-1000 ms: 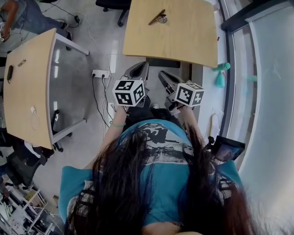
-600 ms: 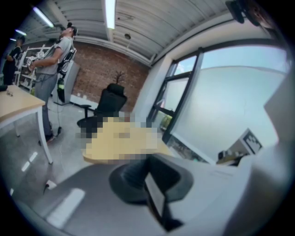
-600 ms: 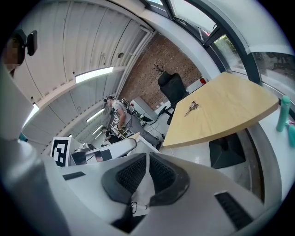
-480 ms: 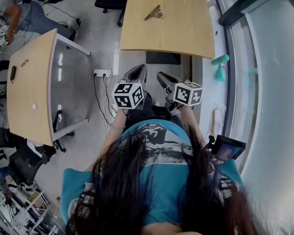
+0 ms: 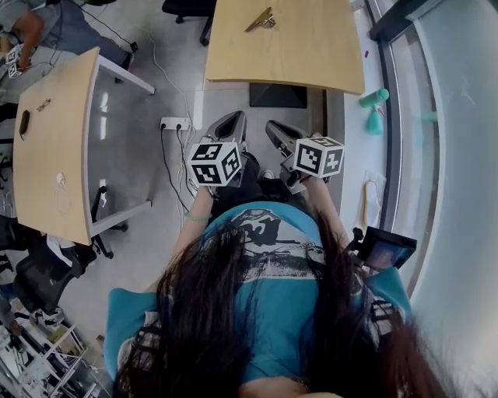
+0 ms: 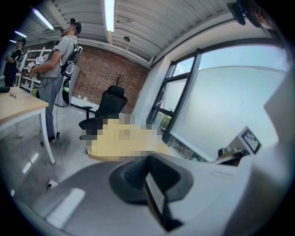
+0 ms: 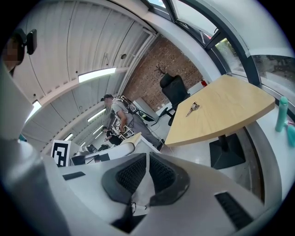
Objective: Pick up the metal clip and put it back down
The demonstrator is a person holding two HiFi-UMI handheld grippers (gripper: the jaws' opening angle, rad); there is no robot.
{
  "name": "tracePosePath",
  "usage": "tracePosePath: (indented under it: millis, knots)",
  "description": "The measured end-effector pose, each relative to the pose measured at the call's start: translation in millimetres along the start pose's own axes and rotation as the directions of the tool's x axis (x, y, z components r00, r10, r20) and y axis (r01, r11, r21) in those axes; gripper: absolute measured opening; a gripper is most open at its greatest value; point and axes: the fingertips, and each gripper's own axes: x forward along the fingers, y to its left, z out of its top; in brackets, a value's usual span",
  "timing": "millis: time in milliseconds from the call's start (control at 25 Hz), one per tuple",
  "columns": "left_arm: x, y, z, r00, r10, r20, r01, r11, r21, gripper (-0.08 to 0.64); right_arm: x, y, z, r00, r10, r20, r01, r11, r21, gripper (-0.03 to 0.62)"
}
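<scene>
The metal clip (image 5: 261, 19) lies near the far edge of the light wooden table (image 5: 311, 54), next to a small brown stick-like piece. It also shows small on that table (image 7: 230, 106) as the clip (image 7: 192, 109) in the right gripper view. Both grippers are held close to the person's chest, well short of the table and above the floor. My left gripper (image 5: 229, 124) is shut and empty; its jaws (image 6: 146, 168) point toward the table. My right gripper (image 5: 278, 132) is beside it, its pads (image 7: 147, 161) pressed together with nothing between them.
A second wooden table (image 5: 54, 140) stands at the left, with a power strip (image 5: 175, 123) and cables on the floor between. A black chair (image 5: 187, 6) is beyond the table. A teal bottle (image 5: 373, 99) stands by the glass wall at the right. A person (image 5: 31, 27) is at the far left.
The table and clip have slid a little toward the top of the head view. Both grippers stay side by side near the chest, jaws unchanged.
</scene>
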Motion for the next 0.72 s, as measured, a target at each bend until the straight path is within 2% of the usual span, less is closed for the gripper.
tracePosePath:
  millis: [720]
  knots:
    - [-7.7, 2.9, -4.9, 1.0, -0.003, 0.02, 0.003, 1.0, -0.016, 0.003, 1.7, 5.8, -9.6, 1.0, -0.001, -0.024, 0.0, 1.0, -0.023, 0.031]
